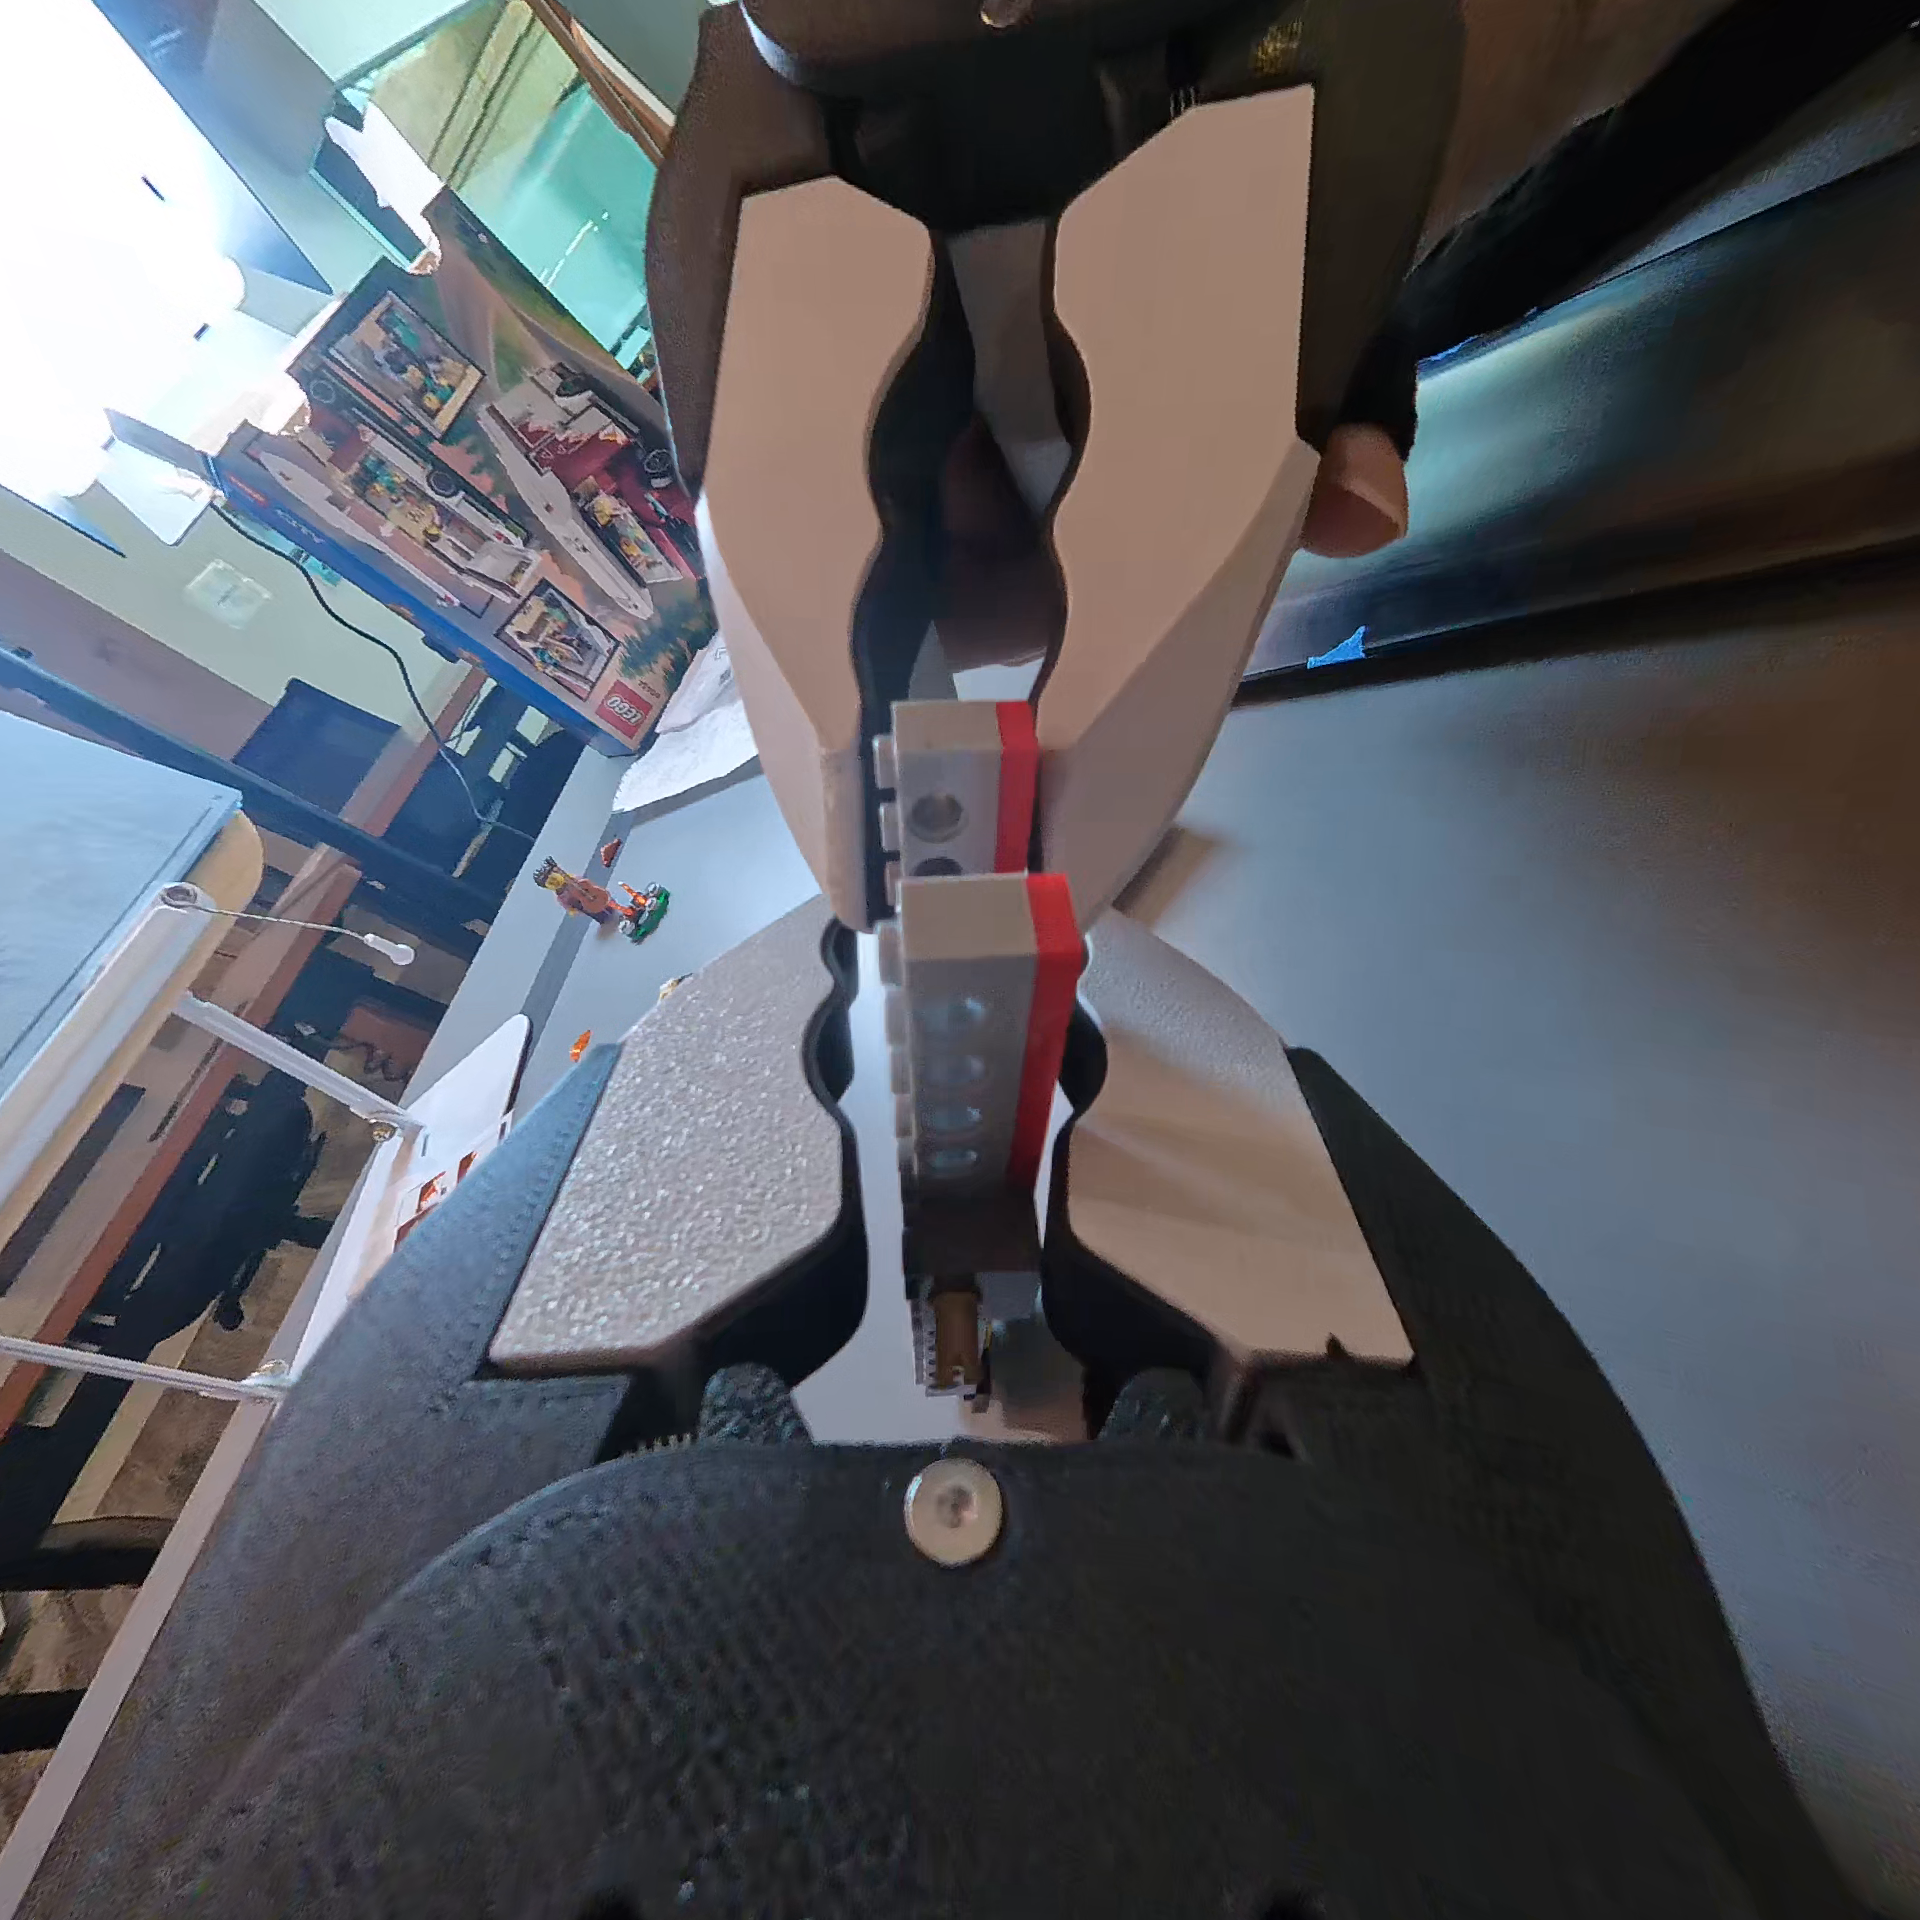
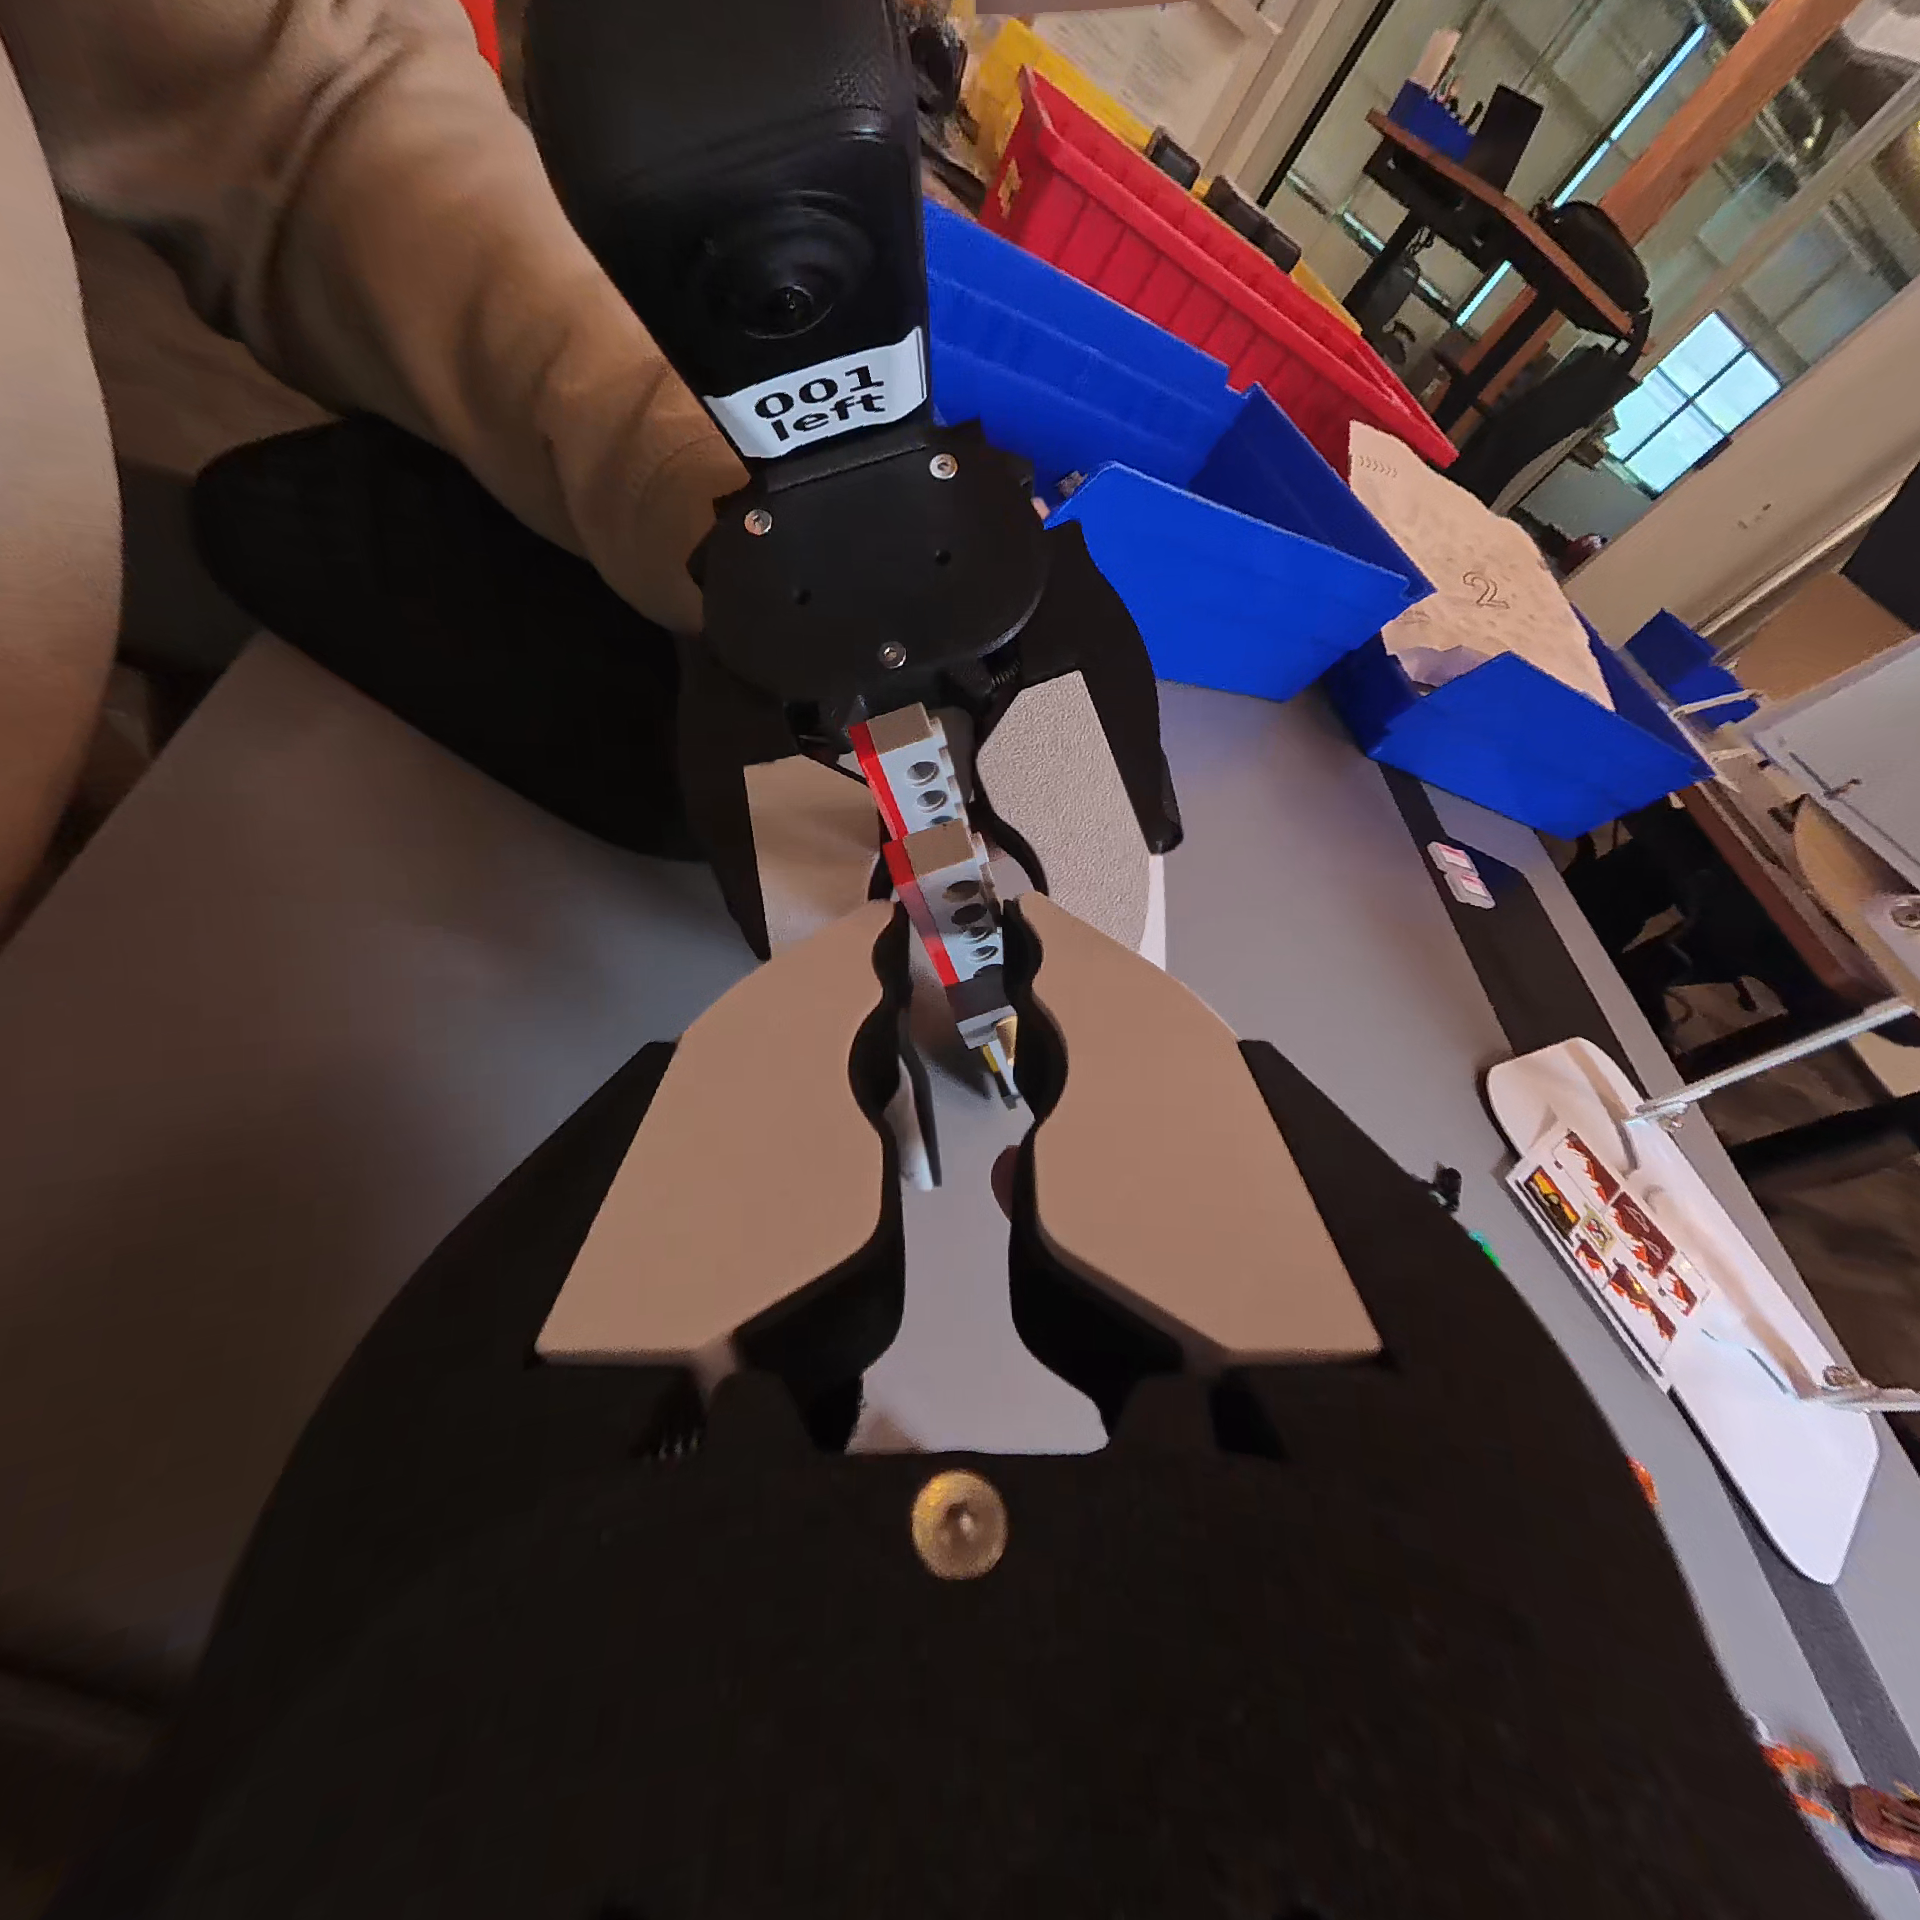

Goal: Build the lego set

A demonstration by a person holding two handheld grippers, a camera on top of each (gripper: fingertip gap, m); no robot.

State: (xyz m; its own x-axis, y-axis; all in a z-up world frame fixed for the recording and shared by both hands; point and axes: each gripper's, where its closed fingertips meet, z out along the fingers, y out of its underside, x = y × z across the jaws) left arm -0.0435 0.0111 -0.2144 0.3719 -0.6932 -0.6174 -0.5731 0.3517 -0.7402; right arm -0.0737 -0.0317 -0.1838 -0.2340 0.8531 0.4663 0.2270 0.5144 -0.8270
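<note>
Two like lego pieces, each a grey holed beam with a red plate along one side, meet end to end above the grey table. My left gripper is shut on the near piece, which ends in brown and gold parts. My right gripper, with white fingers, comes from the top and is shut on the far piece. In the right wrist view, my right gripper holds its piece, and the left gripper holds the other piece.
A lego box stands at the table's far side with a minifigure near it. Blue bins, a red bin and a paper bag line one edge. A white part with a sticker sheet lies nearby. The left gripper's tips are roughly 5 cm from the right gripper's.
</note>
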